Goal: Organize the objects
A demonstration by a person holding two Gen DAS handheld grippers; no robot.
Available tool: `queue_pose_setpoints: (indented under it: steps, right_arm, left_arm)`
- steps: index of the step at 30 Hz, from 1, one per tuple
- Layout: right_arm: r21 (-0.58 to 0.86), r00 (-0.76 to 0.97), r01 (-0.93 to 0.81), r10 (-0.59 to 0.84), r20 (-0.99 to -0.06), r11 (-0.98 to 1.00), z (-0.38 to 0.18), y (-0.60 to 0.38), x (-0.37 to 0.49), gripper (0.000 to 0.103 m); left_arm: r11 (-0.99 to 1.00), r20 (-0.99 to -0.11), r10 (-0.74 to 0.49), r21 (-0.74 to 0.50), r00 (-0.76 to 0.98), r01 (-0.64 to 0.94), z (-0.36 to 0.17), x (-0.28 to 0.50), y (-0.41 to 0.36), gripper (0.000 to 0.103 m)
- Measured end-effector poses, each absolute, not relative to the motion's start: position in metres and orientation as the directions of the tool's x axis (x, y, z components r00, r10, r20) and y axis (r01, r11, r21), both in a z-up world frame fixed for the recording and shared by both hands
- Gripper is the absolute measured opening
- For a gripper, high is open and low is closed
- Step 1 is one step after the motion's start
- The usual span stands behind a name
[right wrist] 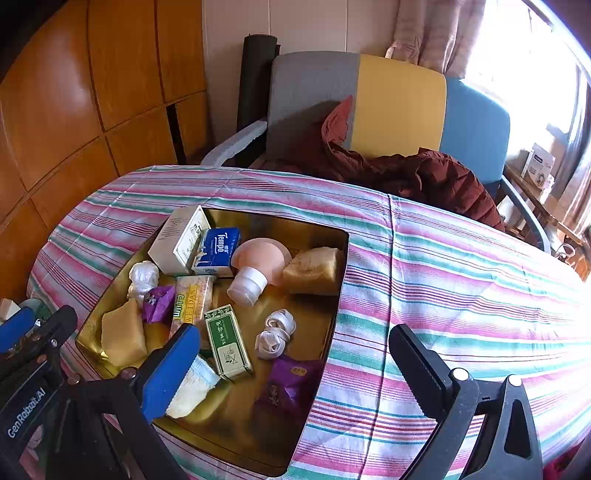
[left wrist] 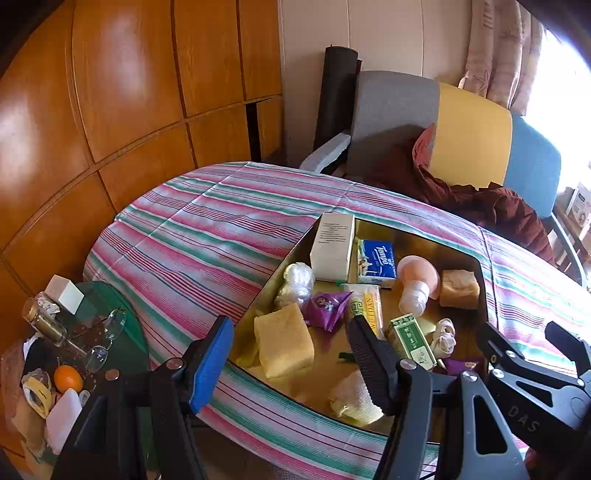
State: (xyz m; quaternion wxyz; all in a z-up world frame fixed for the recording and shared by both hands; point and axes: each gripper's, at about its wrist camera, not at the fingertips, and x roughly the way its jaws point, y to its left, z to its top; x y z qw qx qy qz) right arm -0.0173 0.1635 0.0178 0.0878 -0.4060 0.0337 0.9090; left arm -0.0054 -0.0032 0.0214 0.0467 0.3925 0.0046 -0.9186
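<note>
Your left gripper [left wrist: 291,354] and right gripper [right wrist: 295,369] both hover wide apart and empty above the gold tray [right wrist: 334,306] on the striped surface [right wrist: 461,280]. Inside lie light, stiff cartons like the green box [right wrist: 228,341], best pinched across its narrow sides, while the yellow sponge [left wrist: 283,339] looks soft and the purple sachet [right wrist: 290,384] crinkly, likely slippery.

I am working in a lived-in home room: a table under a striped cloth [right wrist: 443,266], an armchair [right wrist: 399,99] with a dark red jacket [right wrist: 424,177] thrown over it, wooden wall panels [left wrist: 122,92] and a curtained window [right wrist: 439,33]. A side table [left wrist: 92,317] holds eyeglasses [left wrist: 107,339] and an orange [left wrist: 68,378].
</note>
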Motion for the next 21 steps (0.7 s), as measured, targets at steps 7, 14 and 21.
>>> queue_pose_setpoints:
  steps: [7, 14, 21]
  right_arm:
    - [-0.009, -0.655, -0.208, 0.146, -0.741, -0.978, 0.0175, 0.1645, -0.0165, 0.103]
    - [-0.015, -0.666, -0.216, 0.159, -0.729, -0.976, 0.0206, 0.1656, -0.0153, 0.103]
    - [-0.005, -0.660, -0.217, 0.151, -0.736, -0.976, 0.0179, 0.1676, -0.0163, 0.103]
  left_arm:
    - [-0.996, -0.712, -0.080, 0.038, -0.697, 0.075, 0.0225, -0.0042, 0.0022, 0.066]
    - [-0.997, -0.729, -0.072, 0.039, -0.681, 0.065, 0.0179, -0.0052, 0.0050, 0.066]
    - [-0.996, -0.724, -0.084, 0.044, -0.684, 0.076, 0.0144, -0.0031, 0.0068, 0.066]
